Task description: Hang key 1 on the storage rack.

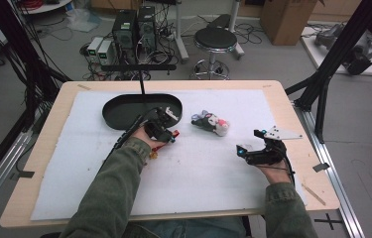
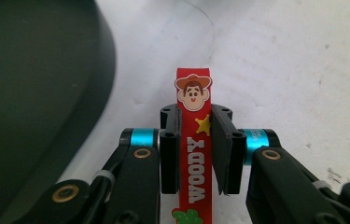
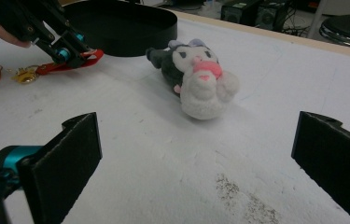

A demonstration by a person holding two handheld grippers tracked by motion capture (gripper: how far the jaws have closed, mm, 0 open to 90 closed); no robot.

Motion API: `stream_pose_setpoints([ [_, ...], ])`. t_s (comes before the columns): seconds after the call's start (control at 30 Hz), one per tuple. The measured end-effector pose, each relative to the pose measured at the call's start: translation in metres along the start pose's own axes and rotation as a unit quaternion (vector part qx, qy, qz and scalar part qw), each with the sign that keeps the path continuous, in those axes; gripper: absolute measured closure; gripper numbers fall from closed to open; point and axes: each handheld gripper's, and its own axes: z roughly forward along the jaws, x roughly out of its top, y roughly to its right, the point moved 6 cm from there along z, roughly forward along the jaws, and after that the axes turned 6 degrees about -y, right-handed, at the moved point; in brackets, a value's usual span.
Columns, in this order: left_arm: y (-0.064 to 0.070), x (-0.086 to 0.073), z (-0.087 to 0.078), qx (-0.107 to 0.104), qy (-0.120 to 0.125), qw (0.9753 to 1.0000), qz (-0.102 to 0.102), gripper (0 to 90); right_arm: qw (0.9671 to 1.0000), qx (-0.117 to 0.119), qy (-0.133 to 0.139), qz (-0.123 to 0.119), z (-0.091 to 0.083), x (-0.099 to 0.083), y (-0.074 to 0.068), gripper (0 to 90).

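Observation:
My left gripper (image 2: 196, 140) is shut on a red rubber strap (image 2: 195, 154) that bears a cowboy face and the word WOODY. In the high view the left gripper (image 1: 169, 133) sits just right of the black oval tray (image 1: 124, 111), and the strap's tail with a gold clasp (image 1: 154, 152) trails back toward the sleeve. A grey, white and pink plush toy (image 1: 211, 122) lies on its side mid-table. My right gripper (image 1: 245, 148) stands open to the right of it; in the right gripper view the plush toy (image 3: 196, 79) lies ahead of the wide-spread jaws.
A white cloth (image 1: 208, 168) covers the wooden table (image 1: 49, 129). The black tray's rim (image 2: 102, 70) is close on the left of the strap. A brown tag and gold clasp (image 3: 23, 74) lie behind the left gripper (image 3: 77, 53). A stool (image 1: 216, 42) and computers (image 1: 134, 29) stand beyond the table.

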Motion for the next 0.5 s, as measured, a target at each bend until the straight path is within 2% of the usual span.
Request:
stream_pose_setpoints([
  [0.03, -0.005, 0.0, -0.011, -0.005, 0.013, 0.9998, -0.011, 74.5, 1.0, 0.0, 0.002, 0.001, 0.0, 0.0, 0.0, 0.5],
  [0.07, -0.005, 0.0, -0.011, -0.005, 0.013, 0.9998, -0.011, 74.4, 1.0, 0.0, 0.002, 0.001, 0.0, 0.0, 0.0, 0.5],
  [0.13, -0.009, -0.001, -0.03, -0.004, 0.033, 0.9991, -0.027, 74.4, 1.0, 0.002, 0.004, 0.002, 0.0, 0.001, 0.0, 0.5],
  [0.27, -0.01, -0.004, -0.05, 0.002, 0.064, 0.9971, -0.042, 74.4, 0.9998, 0.009, 0.01, 0.013, -0.001, 0.001, -0.001, 0.5],
  [0.37, -0.01, -0.006, -0.059, 0.006, 0.073, 0.9963, -0.045, 74.4, 0.9998, 0.01, 0.01, 0.012, -0.001, 0.002, -0.002, 0.5],
  [0.4, -0.012, -0.006, -0.069, 0.002, 0.085, 0.9949, -0.054, 74.4, 0.9998, 0.01, 0.011, 0.011, -0.001, 0.002, -0.002, 0.5],
  [0.43, -0.012, -0.006, -0.069, 0.002, 0.085, 0.9949, -0.054, 74.4, 0.9998, 0.01, 0.011, 0.011, -0.001, 0.002, -0.002, 0.5],
  [0.5, -0.014, -0.007, -0.079, -0.013, 0.094, 0.993, -0.07, 74.4, 0.9998, 0.009, 0.011, 0.013, -0.001, 0.002, -0.002, 0.5],
])
